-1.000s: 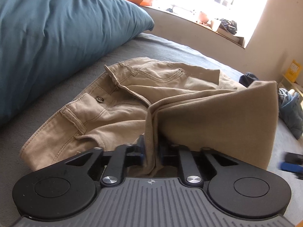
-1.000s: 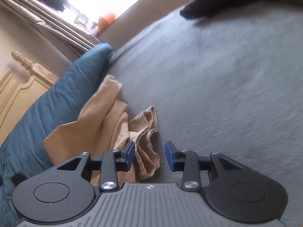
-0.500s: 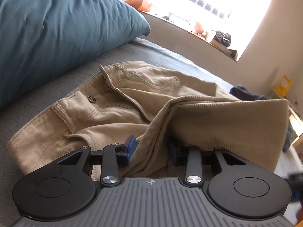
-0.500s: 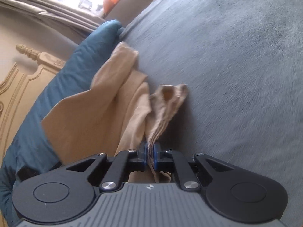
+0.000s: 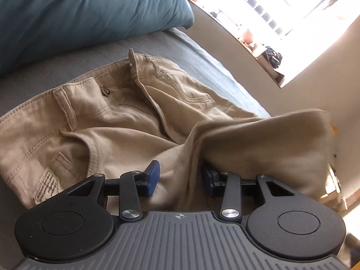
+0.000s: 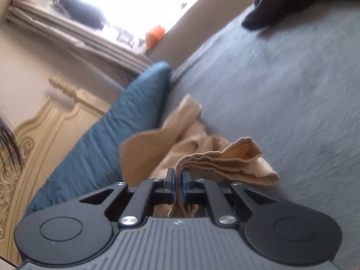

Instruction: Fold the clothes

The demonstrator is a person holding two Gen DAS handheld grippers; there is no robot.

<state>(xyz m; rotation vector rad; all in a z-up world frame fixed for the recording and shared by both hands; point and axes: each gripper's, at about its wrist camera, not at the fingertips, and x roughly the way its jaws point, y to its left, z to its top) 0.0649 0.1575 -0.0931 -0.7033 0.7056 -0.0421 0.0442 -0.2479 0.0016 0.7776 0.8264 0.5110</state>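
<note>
Tan trousers (image 5: 117, 117) lie on the grey bed, waistband and button toward the teal pillow. A folded-over leg panel (image 5: 265, 144) rises on the right of the left wrist view. My left gripper (image 5: 180, 177) is open, its blue pads apart, with a ridge of loose trouser cloth lying between them. In the right wrist view my right gripper (image 6: 177, 181) is shut on the bunched hem of the tan trousers (image 6: 216, 162), lifted off the bed; the rest of the cloth trails back toward the pillow.
A large teal pillow (image 5: 85, 11) (image 6: 108, 139) lies along the head of the grey bed (image 6: 281, 85). A cream carved headboard (image 6: 45, 144) stands behind it. Dark clothing (image 6: 276, 6) sits at the far end. A bright window with a cluttered sill (image 5: 258, 42) borders the bed.
My left gripper has let go of the trouser fold and opened wide. My right gripper closed on the trouser hem and has lifted it up off the bed.
</note>
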